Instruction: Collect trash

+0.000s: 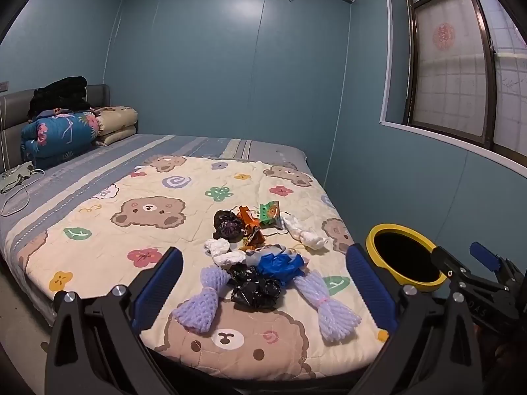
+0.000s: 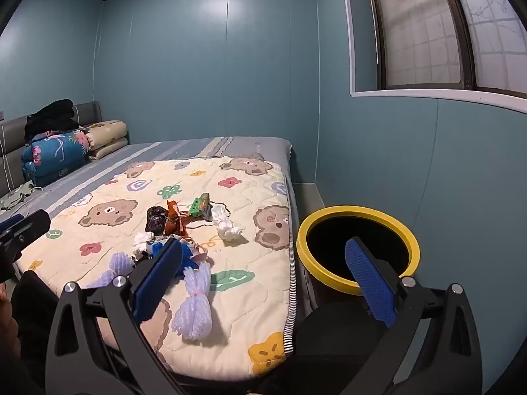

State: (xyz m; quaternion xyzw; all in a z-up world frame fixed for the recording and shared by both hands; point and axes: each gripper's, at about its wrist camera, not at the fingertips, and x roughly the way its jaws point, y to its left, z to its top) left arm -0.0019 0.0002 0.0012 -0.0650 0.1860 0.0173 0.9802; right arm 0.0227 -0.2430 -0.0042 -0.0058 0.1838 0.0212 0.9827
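Observation:
A heap of trash lies on the bear-print quilt [image 1: 148, 243]: two purple foam nets [image 1: 197, 306] [image 1: 332, 316], a black bag [image 1: 255, 288], a blue bag [image 1: 280, 263], white crumpled bags [image 1: 306, 233], an orange wrapper [image 1: 252, 227] and a green packet [image 1: 270, 212]. My left gripper [image 1: 263, 289] is open and empty, above the near end of the heap. My right gripper [image 2: 266, 283] is open and empty, over the bed's right edge, with one purple net [image 2: 194, 306] between its fingers in view. The yellow-rimmed bin [image 2: 357, 210] stands right of the bed.
Folded blankets [image 1: 62, 131] and black clothes [image 1: 59, 93] are stacked at the headboard, far left. A cable [image 1: 16, 194] lies on the striped sheet. Blue walls close the back and the right. The right gripper shows in the left wrist view [image 1: 474, 273] beside the bin [image 1: 378, 230].

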